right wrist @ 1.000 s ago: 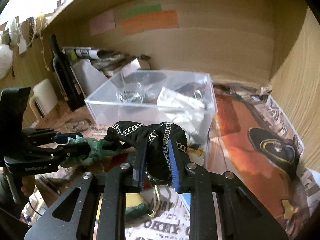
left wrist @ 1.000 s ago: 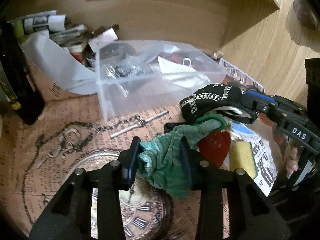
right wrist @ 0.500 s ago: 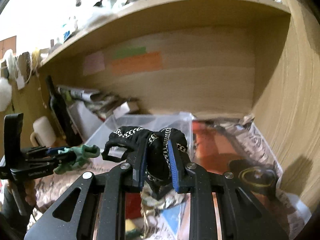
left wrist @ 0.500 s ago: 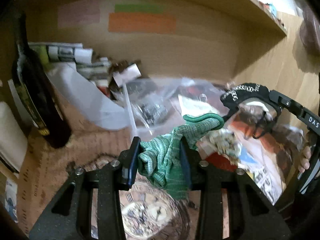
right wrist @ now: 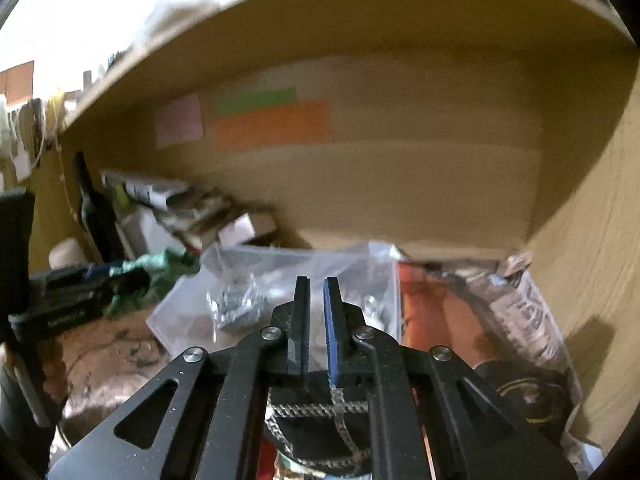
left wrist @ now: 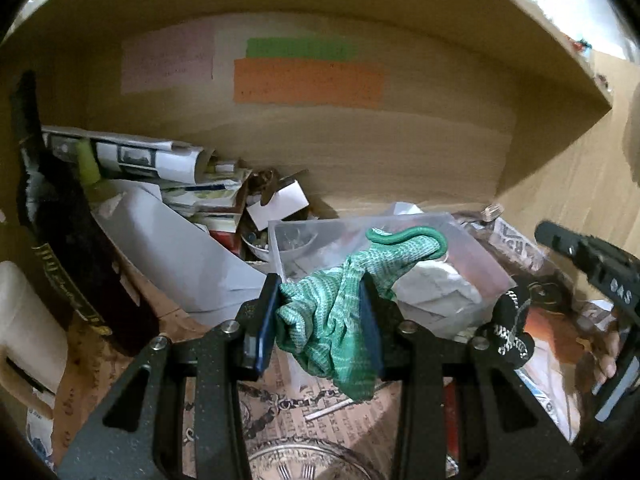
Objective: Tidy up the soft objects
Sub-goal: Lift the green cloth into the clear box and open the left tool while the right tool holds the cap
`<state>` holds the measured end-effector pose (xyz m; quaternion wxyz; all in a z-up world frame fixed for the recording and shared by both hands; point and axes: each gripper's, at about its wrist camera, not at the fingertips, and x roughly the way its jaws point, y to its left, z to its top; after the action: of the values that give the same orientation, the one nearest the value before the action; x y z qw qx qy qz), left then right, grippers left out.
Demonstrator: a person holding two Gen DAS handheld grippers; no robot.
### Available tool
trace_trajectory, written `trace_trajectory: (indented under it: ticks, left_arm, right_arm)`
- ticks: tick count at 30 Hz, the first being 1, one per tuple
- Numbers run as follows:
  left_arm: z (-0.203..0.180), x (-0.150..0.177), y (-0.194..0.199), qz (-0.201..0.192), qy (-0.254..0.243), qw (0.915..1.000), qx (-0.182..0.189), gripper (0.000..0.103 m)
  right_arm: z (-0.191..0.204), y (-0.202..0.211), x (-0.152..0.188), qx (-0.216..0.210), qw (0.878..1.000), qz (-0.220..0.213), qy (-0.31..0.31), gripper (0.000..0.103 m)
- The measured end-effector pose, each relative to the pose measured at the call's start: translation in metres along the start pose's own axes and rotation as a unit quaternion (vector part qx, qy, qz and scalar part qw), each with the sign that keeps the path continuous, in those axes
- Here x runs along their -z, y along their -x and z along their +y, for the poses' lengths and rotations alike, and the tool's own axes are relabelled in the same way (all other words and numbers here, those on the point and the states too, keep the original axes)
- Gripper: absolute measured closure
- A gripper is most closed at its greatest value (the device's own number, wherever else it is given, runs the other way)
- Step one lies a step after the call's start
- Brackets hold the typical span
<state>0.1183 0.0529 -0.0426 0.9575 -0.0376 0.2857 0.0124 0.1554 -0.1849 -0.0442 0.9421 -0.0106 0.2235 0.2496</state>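
The left gripper [left wrist: 320, 316] is closed on a green knitted glove [left wrist: 340, 316], which is bunched between its two fingers; one glove finger with a darker green rubbery edge arches up and to the right above the fingertips, and the rest of the cloth droops below them. Just beyond the fingertips sits a clear plastic box [left wrist: 472, 256] holding bags and small metal parts. To the far left of this gripper stands a dark bottle [left wrist: 68, 276], and ahead on the left lie rolled newspapers [left wrist: 132, 156].

The right gripper [right wrist: 317, 320] has its jaws drawn nearly together, with only a narrow slit between the pads. A black fabric piece with silver chain trim [right wrist: 320, 424] hangs beneath the gripper, behind the fingertips; whether the pads pinch its chain I cannot tell. In the left wrist view the same black fabric [left wrist: 510, 332] shows low to the right of the left gripper. Ahead of the right gripper is the clear box [right wrist: 280, 280], with printed paper covering the bench [right wrist: 520, 312] to the right. Coloured paper notes [left wrist: 308, 84] are stuck on the wooden back wall.
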Motion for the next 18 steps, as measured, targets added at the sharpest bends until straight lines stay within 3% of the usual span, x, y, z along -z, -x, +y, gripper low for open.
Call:
trace_trajectory:
  ticks: [4,6,8,12,15,18]
  left_arm:
    - [-0.001,0.001,-0.019,0.014,-0.006,0.9998,-0.015,0.065]
    - [-0.003,0.001,-0.030,0.025,-0.012,0.9994,-0.022,0.065]
    - [-0.004,0.001,-0.041,0.035,-0.016,0.9989,-0.028,0.065]
    - [-0.007,-0.001,-0.062,0.057,-0.022,0.9977,-0.030,0.065]
    - [-0.011,-0.002,-0.072,0.063,-0.031,0.9968,-0.038,0.065]
    - [-0.015,-0.002,-0.080,0.075,-0.039,0.9956,-0.041,0.065]
  right_arm:
    - [-0.005,0.002,0.018,-0.001,0.999,0.033,0.004,0.088]
    - [-0.005,0.005,0.027,-0.009,0.999,0.049,0.004,0.070]
    - [0.000,0.009,0.037,-0.009,0.998,0.059,0.017,0.063]
    - [0.011,0.003,0.058,-0.025,0.995,0.093,0.038,0.058]
    - [0.014,-0.002,0.070,-0.001,0.993,0.103,0.049,0.058]
    - [0.004,-0.005,0.073,-0.029,0.992,0.118,0.020,0.058]
